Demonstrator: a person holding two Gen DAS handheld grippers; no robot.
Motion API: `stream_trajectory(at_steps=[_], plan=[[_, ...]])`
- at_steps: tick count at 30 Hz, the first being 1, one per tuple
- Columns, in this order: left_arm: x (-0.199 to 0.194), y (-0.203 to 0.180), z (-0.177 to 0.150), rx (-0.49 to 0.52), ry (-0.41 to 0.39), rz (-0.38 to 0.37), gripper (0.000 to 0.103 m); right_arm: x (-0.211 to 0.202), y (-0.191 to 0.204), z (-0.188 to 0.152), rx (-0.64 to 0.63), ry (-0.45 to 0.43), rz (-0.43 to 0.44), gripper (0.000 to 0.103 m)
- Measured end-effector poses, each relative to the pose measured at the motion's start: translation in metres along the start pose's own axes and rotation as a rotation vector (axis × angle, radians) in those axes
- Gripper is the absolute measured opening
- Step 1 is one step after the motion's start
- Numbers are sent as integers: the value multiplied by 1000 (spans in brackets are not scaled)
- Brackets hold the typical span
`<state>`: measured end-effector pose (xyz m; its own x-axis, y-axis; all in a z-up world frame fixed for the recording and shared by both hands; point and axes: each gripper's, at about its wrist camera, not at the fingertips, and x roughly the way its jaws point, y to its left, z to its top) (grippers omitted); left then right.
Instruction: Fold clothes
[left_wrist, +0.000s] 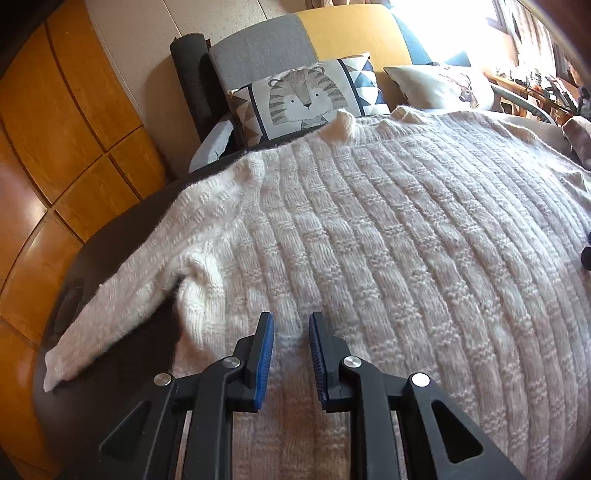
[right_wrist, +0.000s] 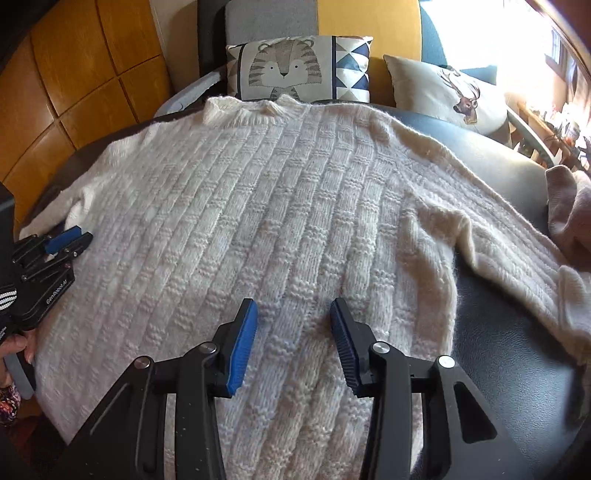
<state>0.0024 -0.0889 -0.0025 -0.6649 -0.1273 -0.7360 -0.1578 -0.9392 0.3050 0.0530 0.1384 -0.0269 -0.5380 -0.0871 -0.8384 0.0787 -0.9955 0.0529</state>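
A cream ribbed knit sweater (left_wrist: 369, 240) lies flat on a dark padded surface (left_wrist: 122, 236), collar toward the cushions. Its left sleeve (left_wrist: 110, 314) runs out to the lower left, and its right sleeve (right_wrist: 517, 258) trails off to the right. My left gripper (left_wrist: 291, 321) hovers over the hem area near the left armpit, open by a narrow gap with nothing between its blue pads. The same gripper (right_wrist: 70, 236) shows at the left edge of the right wrist view. My right gripper (right_wrist: 293, 308) stands open wider over the lower body of the sweater (right_wrist: 258, 221), holding nothing.
A tiger cushion (right_wrist: 291, 68) and a deer cushion (right_wrist: 450, 96) lean on a grey and yellow sofa back (left_wrist: 314, 33) behind the collar. Wooden panels (left_wrist: 74, 110) line the left. A pinkish garment (right_wrist: 569, 214) lies at the right edge. A hand (right_wrist: 14, 343) grips the left tool.
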Motion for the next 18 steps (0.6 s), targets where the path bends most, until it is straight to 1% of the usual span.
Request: stream_trajectory(at_steps=[4, 5, 8, 9, 10, 12, 13, 16, 18], plan=[[1, 11, -5, -45, 3, -24, 21, -4, -16, -6, 18, -12, -40, 37], [2, 16, -6, -65, 4, -34, 25, -6, -22, -8, 29, -19, -43, 37], [7, 28, -9, -118, 7, -70, 29, -8, -26, -12, 29, -50, -37, 37], [8, 29, -8, -122, 11, -72, 29, -10, -25, -12, 22, -57, -34, 37], [8, 29, -8, -124, 15, -72, 29, -13, -24, -11, 14, -61, -17, 37], [4, 25, -6, -101, 17, -54, 29, -31, -27, -15, 35, -83, 53, 37], [-2, 25, -7, -103, 13, -56, 27, -42, -27, -19, 34, -95, 74, 37], [-20, 26, -15, -118, -1, -73, 27, -72, -20, -39, -41, -107, 70, 37], [-27, 24, -25, -114, 7, -83, 27, -78, -14, -56, -96, -71, 54, 37]])
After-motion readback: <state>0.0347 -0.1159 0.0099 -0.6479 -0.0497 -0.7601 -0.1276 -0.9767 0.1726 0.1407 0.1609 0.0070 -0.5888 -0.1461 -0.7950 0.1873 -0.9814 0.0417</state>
